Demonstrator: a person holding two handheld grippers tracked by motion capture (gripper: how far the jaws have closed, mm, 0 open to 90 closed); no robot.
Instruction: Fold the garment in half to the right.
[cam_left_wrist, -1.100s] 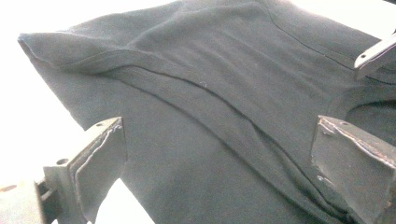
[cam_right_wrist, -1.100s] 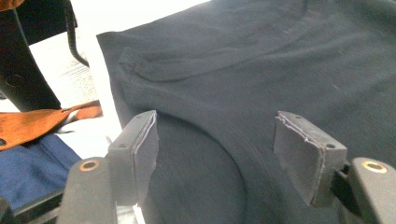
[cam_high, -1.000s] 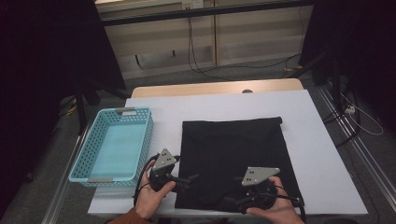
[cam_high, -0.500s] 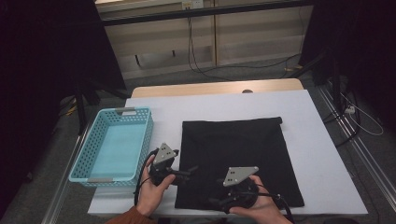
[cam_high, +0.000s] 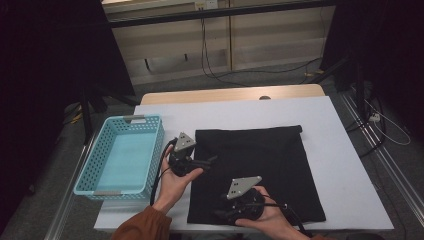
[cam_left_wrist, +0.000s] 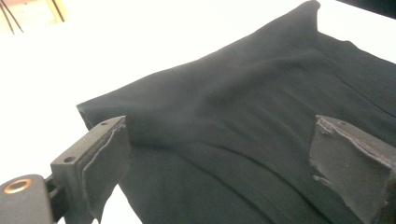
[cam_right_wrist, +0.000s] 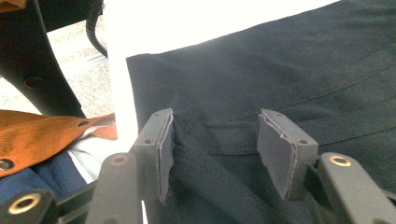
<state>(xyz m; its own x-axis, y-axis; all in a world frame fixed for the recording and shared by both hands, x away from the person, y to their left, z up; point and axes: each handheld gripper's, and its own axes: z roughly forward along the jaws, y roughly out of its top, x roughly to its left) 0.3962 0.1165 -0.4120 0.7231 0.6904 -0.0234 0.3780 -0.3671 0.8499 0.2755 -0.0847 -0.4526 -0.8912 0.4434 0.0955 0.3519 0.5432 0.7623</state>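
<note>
Your right gripper (cam_right_wrist: 215, 149) sits at the near left corner of the black cloth (cam_high: 255, 165), jaws half spread and just been closing, a raised fold of cloth between them but the pads not yet pressing it. Your left gripper (cam_left_wrist: 219, 163) is spread wide, empty, cloth lying flat just ahead of and under its jaws. Basket (cam_high: 95, 165) lies off to its left.
</note>
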